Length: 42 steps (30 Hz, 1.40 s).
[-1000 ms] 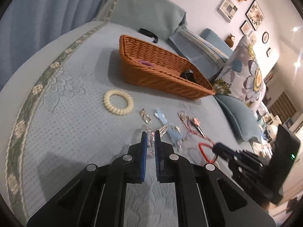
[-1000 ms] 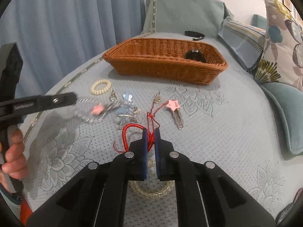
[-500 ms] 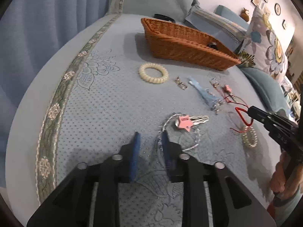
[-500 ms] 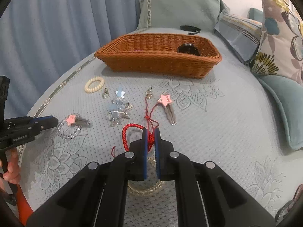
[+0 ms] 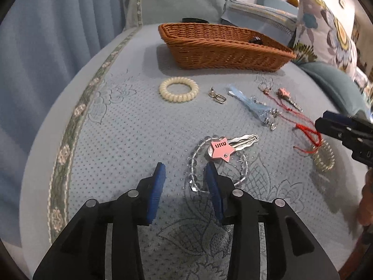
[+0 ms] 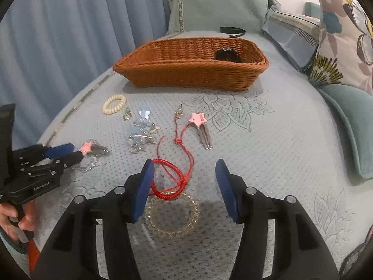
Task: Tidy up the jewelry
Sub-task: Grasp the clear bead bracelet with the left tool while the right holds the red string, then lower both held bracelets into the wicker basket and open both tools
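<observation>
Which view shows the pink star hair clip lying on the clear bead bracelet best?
The left wrist view: the pink star hair clip lies close ahead on the clear bead bracelet, lettering visible. The right wrist view shows it small at the left gripper fingertips.

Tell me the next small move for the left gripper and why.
Probably ease the left gripper forward and down, then close on the clear bead bracelet. Its fingers are open and empty, the bracelet's near arc lies between them on the bedspread, and the wicker basket waits beyond.
</observation>
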Motion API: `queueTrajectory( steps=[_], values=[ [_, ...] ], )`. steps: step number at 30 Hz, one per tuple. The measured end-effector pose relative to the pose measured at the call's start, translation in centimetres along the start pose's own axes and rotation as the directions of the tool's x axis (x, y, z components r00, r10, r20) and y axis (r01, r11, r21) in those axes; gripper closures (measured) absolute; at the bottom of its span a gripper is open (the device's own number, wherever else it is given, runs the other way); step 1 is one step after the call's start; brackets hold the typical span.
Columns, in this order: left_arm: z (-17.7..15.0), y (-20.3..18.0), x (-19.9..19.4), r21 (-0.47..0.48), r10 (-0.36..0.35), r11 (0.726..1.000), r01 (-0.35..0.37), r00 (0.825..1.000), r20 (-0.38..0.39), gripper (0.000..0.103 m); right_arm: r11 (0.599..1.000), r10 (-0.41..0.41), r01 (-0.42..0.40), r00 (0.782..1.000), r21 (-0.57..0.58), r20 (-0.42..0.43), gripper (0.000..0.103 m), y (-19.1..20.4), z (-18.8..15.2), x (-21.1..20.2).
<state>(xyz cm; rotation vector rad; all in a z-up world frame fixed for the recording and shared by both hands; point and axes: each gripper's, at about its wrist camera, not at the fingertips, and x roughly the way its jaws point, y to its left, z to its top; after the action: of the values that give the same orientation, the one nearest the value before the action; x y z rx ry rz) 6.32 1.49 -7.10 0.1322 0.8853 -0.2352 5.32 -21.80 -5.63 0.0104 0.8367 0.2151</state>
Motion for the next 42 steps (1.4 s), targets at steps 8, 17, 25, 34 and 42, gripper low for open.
queueTrajectory(
  steps=[8, 17, 25, 34, 42],
  values=[
    [0.1, -1.0, -0.4, 0.033, -0.001, 0.999, 0.000, 1.000, 0.024, 0.097, 0.992, -0.057, 0.052, 0.997, -0.116, -0.043, 0.097, 2.3, -0.8, 1.6],
    [0.9, -0.7, -5.8, 0.024, -0.310, 0.950, 0.313, 0.926, 0.214, 0.097, 0.994, 0.022, -0.005, 0.988, -0.110, 0.150, 0.098, 2.5, 0.3, -3.7],
    [1.0, -0.1, -7.6, -0.004, -0.404, 0.905, 0.425, 0.862, 0.305, 0.097, 0.994, 0.034, -0.012, 0.980, -0.109, 0.199, 0.098, 2.6, 0.9, -4.9],
    [1.6, 0.3, -9.0, -0.016, -0.439, 0.879, 0.476, 0.823, 0.361, 0.097, 0.996, 0.043, -0.024, 0.973, -0.085, 0.226, 0.098, 2.1, 1.1, -5.6],
    [6.0, 0.1, -10.5, 0.020, -0.407, 0.899, 0.437, 0.818, 0.407, 0.097, 0.998, 0.044, -0.030, 0.951, -0.052, 0.307, 0.098, 1.1, 5.4, -7.7]
  ],
)
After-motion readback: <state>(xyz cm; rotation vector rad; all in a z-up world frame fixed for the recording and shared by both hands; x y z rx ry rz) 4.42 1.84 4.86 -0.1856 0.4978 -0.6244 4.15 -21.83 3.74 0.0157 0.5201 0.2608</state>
